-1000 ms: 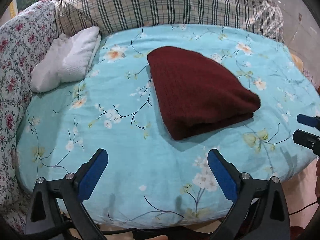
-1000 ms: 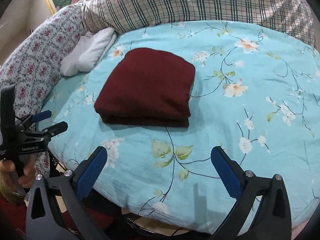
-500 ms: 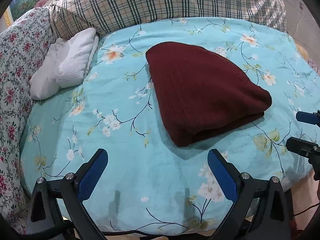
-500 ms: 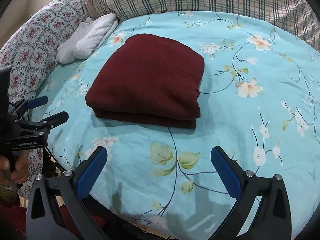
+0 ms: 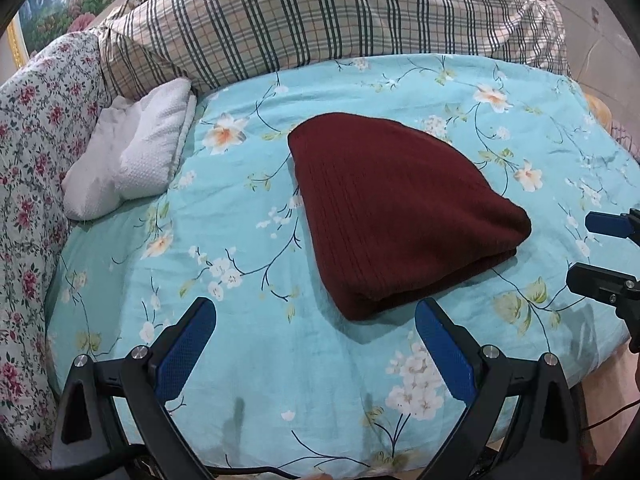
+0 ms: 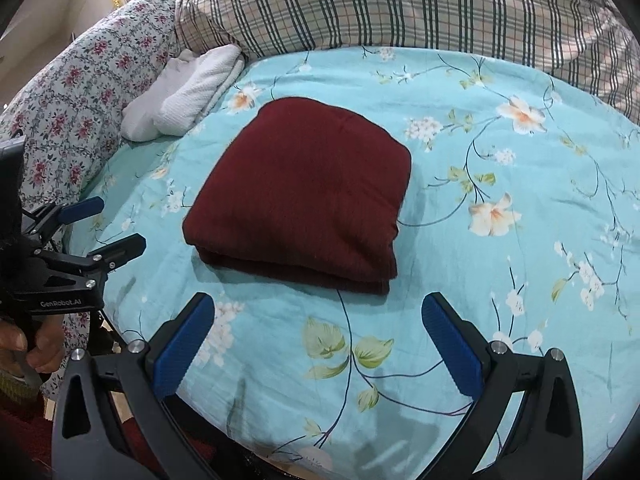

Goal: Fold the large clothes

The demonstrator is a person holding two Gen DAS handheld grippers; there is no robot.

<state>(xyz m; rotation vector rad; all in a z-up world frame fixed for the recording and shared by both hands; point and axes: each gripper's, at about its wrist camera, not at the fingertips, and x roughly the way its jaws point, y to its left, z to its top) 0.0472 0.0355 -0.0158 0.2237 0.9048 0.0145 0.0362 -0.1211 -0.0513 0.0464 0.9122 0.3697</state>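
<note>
We see a bed covered by a turquoise floral sheet (image 5: 224, 360), which fills most of both views; along its far edge lies a bulky plaid quilt (image 5: 320, 20), and on the left side runs a quilt printed with small red flowers (image 5: 28, 140); a folded white towel (image 5: 136, 160) sits in the corner where the two quilts meet, resting on the sheet. Near the middle of the sheet lies the dark red garment (image 6: 304, 196), folded into a compact stack of layers, its stacked edges facing the near edge of the bed; nothing touches it. Our left gripper (image 5: 316, 344) hovers over the near part of the sheet, its blue-padded jaws spread wide and holding nothing, the nearest corner of the garment just beyond the tip of its right finger; in the right wrist view this gripper shows at the left edge, off the side of the bed, with a hand (image 6: 28, 344) around its handle. Our right gripper (image 6: 320, 340) likewise hangs over the near sheet, jaws wide apart and empty, the garment's layered edge just ahead of the fingertips.
</note>
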